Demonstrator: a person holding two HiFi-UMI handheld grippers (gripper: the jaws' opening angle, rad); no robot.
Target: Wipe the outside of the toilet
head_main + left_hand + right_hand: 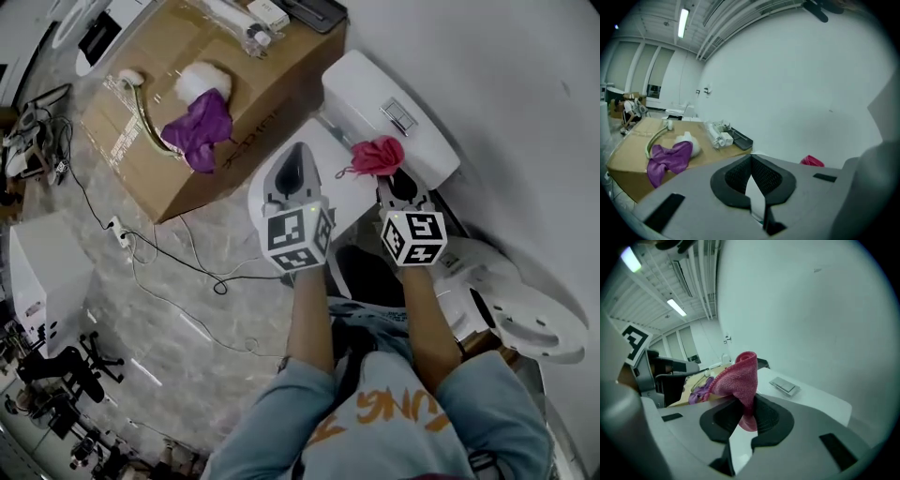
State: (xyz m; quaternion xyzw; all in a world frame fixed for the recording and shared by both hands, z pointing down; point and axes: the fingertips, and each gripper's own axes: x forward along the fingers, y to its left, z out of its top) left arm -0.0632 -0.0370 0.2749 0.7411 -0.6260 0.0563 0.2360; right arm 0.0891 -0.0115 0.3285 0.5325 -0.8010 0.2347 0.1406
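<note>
The white toilet stands against the wall, its tank [367, 86] carrying a flush button [397, 115] and the shut lid [349, 192] lying just below it. My right gripper [397, 181] hovers over the front of the tank, shut on a pink cloth [378, 155] that sticks up from the jaws. In the right gripper view the pink cloth [738, 376] is pinched at the right gripper [749, 405], with the flush button [784, 386] beyond. My left gripper [292, 167] is over the lid's left edge, shut and holding nothing; the left gripper [751, 160] shows its pads meeting.
A big cardboard box [131, 141] left of the toilet carries a purple cloth [199, 127], a white fluffy item [199, 80] and a hose. Cables [178, 272] trail over the marble floor near a white unit [42, 272]. A white round fixture [534, 328] lies at the right by the wall.
</note>
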